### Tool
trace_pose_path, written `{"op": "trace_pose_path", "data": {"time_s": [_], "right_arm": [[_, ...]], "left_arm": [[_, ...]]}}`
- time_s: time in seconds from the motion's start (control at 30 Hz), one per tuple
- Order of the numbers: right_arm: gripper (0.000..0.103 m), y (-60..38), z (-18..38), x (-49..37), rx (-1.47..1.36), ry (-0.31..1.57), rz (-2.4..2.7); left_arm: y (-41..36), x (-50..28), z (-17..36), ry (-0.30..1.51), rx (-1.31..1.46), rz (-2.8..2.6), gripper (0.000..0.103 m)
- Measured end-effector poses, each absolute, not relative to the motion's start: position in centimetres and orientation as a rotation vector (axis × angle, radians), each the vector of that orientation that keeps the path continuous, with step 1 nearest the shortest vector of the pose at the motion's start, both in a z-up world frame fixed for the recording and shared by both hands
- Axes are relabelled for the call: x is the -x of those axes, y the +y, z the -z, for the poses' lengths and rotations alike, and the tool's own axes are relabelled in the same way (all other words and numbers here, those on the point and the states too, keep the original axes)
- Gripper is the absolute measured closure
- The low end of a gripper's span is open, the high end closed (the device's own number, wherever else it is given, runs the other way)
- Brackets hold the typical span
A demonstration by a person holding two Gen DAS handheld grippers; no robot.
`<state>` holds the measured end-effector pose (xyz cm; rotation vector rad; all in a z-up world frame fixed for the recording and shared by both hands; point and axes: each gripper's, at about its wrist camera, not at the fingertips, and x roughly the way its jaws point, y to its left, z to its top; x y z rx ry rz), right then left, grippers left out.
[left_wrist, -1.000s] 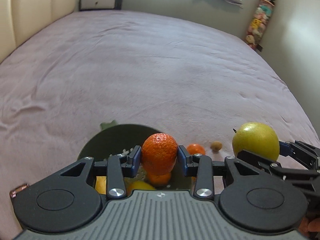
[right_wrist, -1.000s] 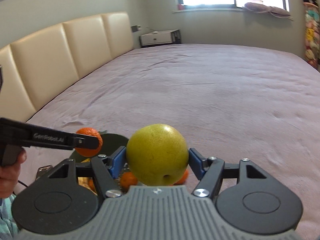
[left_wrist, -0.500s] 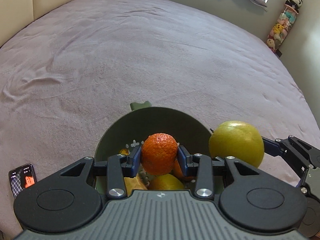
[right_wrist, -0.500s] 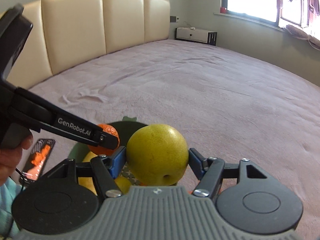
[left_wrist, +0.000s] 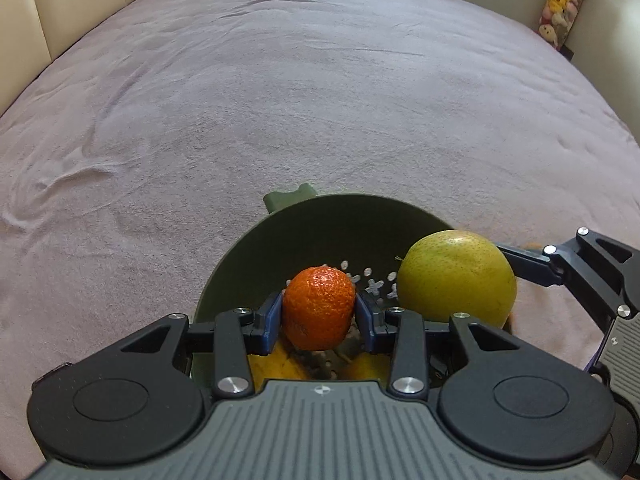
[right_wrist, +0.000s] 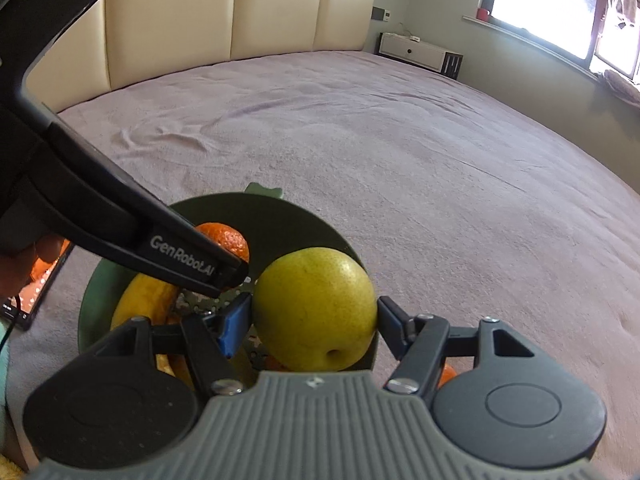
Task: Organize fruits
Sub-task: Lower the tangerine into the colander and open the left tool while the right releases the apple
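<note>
Wide bed (left_wrist: 280, 100), mauve cover, lightly creased; cream headboard (right_wrist: 240, 12), window at right. Bare cover beyond the dark green colander (left_wrist: 320, 232). Left tool (left_wrist: 319, 314) pinches pebbly tangerine (left_wrist: 319, 312) over colander; right tool (right_wrist: 315, 318) pinches speckled yellow-green pear (right_wrist: 316, 308) at its rim.

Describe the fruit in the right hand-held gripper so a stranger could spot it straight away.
On the wide mauve bed cover sits a dark green perforated bowl. Over its right rim, the right hand-held gripper clamps a large yellow-green speckled pear, far bigger and paler than the small orange mandarin beside it.
</note>
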<state>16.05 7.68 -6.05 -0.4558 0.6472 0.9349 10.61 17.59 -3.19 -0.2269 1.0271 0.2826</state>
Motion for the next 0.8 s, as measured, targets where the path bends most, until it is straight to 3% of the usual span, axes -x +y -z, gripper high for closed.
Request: {"op": "trace_pose_path", "data": {"time_s": [0.8], "right_arm": [[0.039, 9.9, 8.6, -16.0, 0.584, 0.609, -0.977]], "left_arm": [[17.4, -11.9, 5.4, 1.074, 0.182, -0.277, 0.059]]}}
